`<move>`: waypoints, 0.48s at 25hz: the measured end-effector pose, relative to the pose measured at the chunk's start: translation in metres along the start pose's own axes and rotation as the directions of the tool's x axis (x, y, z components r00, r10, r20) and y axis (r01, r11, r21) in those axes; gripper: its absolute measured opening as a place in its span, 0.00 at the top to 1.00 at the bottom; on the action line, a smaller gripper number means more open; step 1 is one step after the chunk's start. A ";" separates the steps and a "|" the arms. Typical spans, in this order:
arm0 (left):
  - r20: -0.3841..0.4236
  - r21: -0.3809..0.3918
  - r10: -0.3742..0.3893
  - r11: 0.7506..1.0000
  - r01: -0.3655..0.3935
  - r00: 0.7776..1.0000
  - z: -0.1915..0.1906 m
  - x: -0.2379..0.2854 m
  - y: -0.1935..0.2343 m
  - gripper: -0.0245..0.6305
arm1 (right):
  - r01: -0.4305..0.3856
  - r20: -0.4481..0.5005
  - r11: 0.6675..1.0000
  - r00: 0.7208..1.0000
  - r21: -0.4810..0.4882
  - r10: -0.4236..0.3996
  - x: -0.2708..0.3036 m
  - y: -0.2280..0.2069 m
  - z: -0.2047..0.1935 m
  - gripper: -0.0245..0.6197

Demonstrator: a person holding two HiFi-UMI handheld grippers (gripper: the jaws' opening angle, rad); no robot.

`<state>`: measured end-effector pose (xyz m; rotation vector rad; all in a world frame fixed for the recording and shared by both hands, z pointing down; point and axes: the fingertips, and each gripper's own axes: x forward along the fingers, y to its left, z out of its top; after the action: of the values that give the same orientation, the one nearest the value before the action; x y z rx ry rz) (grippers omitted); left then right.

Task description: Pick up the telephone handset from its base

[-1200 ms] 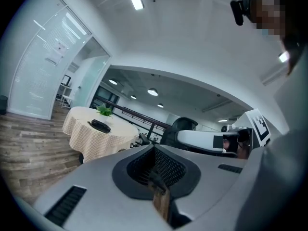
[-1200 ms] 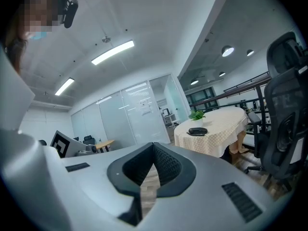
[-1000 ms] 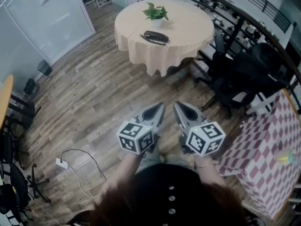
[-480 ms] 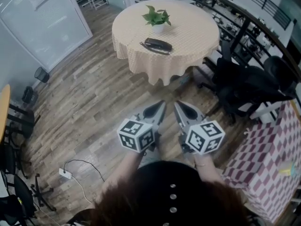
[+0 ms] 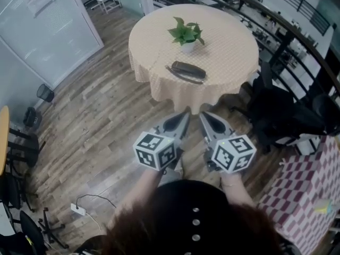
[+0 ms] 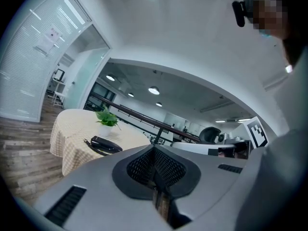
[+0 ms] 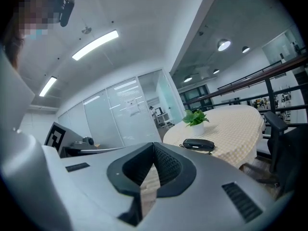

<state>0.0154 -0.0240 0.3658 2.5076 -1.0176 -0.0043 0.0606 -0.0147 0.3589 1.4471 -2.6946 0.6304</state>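
Telephone (image 5: pixel 187 71): one, dark, lying on the round table (image 5: pixel 228 52), towards the edge nearest the person and just in front of the potted plant (image 5: pixel 186 33). Handset (image 5: pixel 189 69): one, resting along its base (image 5: pixel 179 74); the two are hard to tell apart from here

Handling, as judged: hard smooth plastic, light, rigid, apt to slip between pads. Best taken across the narrow middle of its length and lifted straight up. A cord, if attached, may drag the base

Left gripper (image 5: pixel 184 113): one, jaws together, nothing between them

Right gripper (image 5: pixel 205 116): one, jaws together, likewise empty

Both are held side by side over the wood floor (image 5: pixel 106 121), pointing at the table, well apart from the telephone

Table: one, draped in pale checks. Plant: one
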 end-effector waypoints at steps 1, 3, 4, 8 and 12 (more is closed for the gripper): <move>-0.003 0.001 -0.003 1.000 0.003 1.000 0.005 0.005 0.009 0.95 | 0.002 0.007 1.000 1.000 -0.003 -0.002 0.010 -0.003 0.004 0.95; -0.010 0.001 -0.011 1.000 0.011 1.000 0.013 0.016 0.026 0.95 | 0.009 0.017 1.000 1.000 -0.005 -0.009 0.029 -0.010 0.013 0.95; -0.016 0.000 -0.018 1.000 0.018 1.000 0.016 0.023 0.033 0.95 | 0.015 0.017 1.000 1.000 -0.003 -0.015 0.038 -0.013 0.017 0.95; -0.056 -0.007 -0.045 0.999 0.045 0.997 0.017 0.042 0.053 0.95 | 0.033 0.004 0.999 0.999 0.015 -0.033 0.065 -0.021 0.023 0.95; -0.068 -0.021 -0.060 0.998 0.058 0.996 0.017 0.052 0.065 0.95 | 0.035 -0.006 0.999 0.999 0.024 -0.035 0.081 -0.029 0.022 0.95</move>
<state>0.0074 -0.1070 0.3837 2.5015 -0.9117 0.0539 0.0411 -0.1013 0.3655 1.4923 -2.6606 0.6653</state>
